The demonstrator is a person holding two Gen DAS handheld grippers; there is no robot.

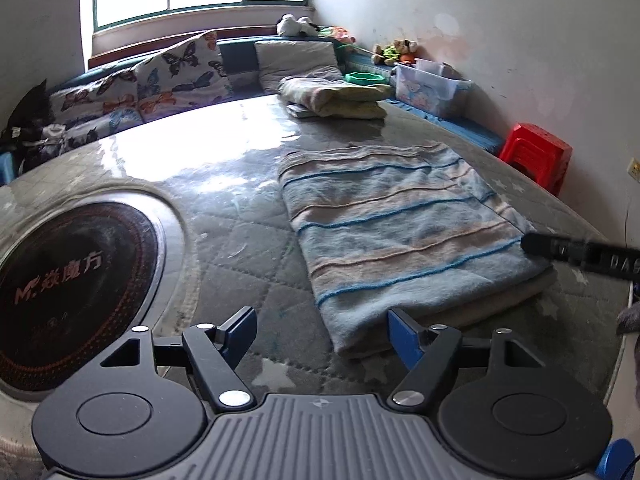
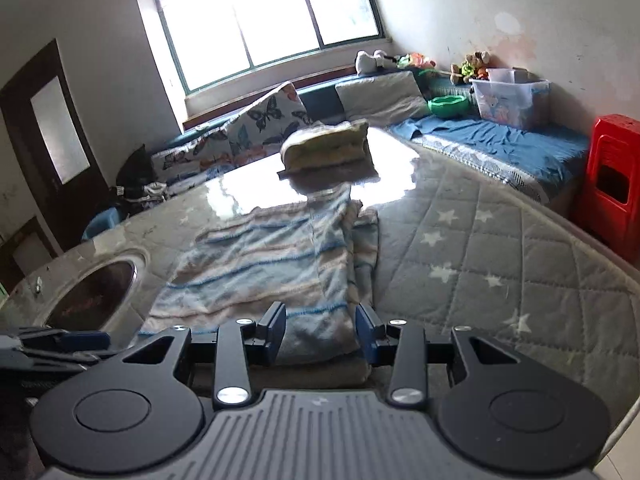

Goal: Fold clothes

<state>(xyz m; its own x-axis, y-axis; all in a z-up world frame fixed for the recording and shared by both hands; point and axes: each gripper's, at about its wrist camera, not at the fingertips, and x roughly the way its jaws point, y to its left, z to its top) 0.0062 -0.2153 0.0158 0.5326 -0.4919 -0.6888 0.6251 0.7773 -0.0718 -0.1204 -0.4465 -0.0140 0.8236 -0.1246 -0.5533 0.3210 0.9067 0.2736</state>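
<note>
The left gripper (image 1: pixel 322 334) points forward and down, jaws wide apart with nothing pressed between the blue pads (image 1: pixel 404 336). The right gripper (image 2: pixel 321 330) also tilts downward, its jaws at a middling gap; whether the pads (image 2: pixel 366 330) press on anything cannot be told. In the left wrist view one black right finger (image 1: pixel 580 254) reaches in from the right edge.

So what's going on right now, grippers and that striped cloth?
Left gripper open, empty, at striped cloth near corner. Right gripper straddles near edge, grip unclear. Folded pile beyond, nothing in the way.
</note>
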